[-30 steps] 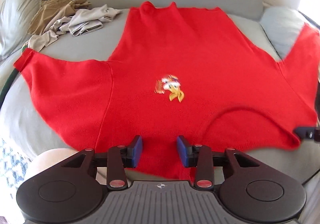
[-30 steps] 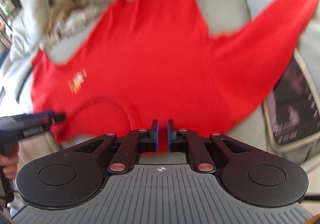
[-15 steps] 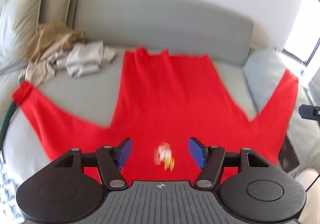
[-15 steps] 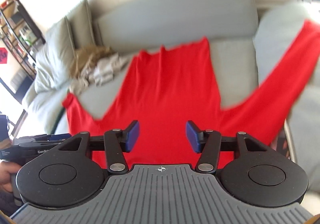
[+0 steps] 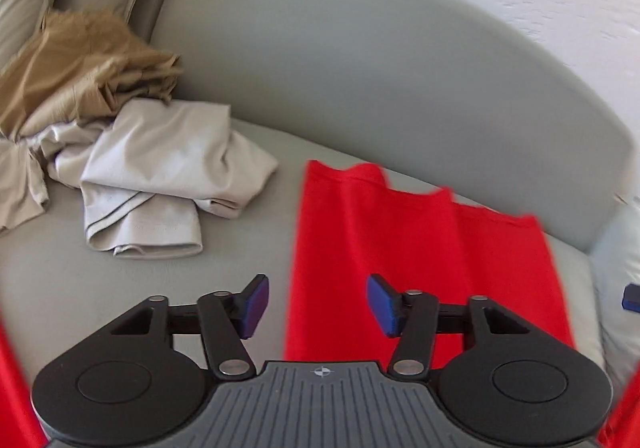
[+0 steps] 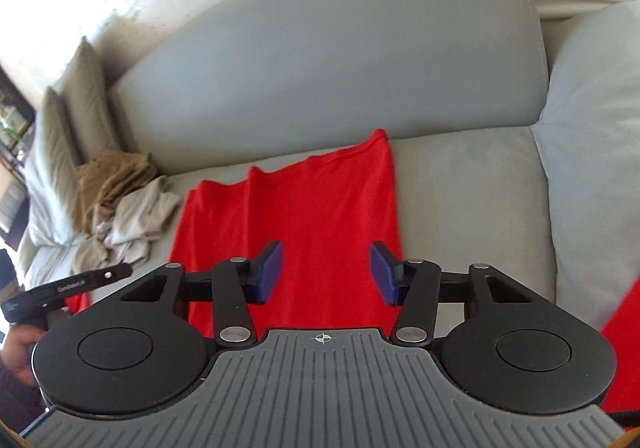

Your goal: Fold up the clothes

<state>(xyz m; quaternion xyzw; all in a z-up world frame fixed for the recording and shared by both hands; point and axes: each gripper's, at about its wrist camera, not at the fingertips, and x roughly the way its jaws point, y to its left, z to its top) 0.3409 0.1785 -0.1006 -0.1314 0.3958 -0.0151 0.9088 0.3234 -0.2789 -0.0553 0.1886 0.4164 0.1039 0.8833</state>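
Observation:
A red T-shirt [image 5: 404, 268] lies spread flat on the grey sofa seat, its hem near the backrest; it also shows in the right wrist view [image 6: 304, 215]. My left gripper [image 5: 316, 306] is open and empty, held above the shirt's left edge. My right gripper [image 6: 326, 274] is open and empty, held above the shirt's right half. The left gripper's body [image 6: 68, 284] shows at the left of the right wrist view. Red sleeve cloth shows at the frame edges [image 6: 624, 332]. The shirt's near part is hidden behind the gripper bodies.
A crumpled beige garment [image 5: 160, 171] and a tan one [image 5: 80, 63] lie piled on the seat to the left of the shirt. Cushions [image 6: 60, 151] stand at the far left and a pale cushion [image 6: 596, 151] at the right. The sofa backrest [image 5: 360, 59] rises behind.
Both grippers tilted up and moved toward the shirt's far hem. The right gripper went from shut to open. The left gripper opened wider. The shirt's collar and print left view.

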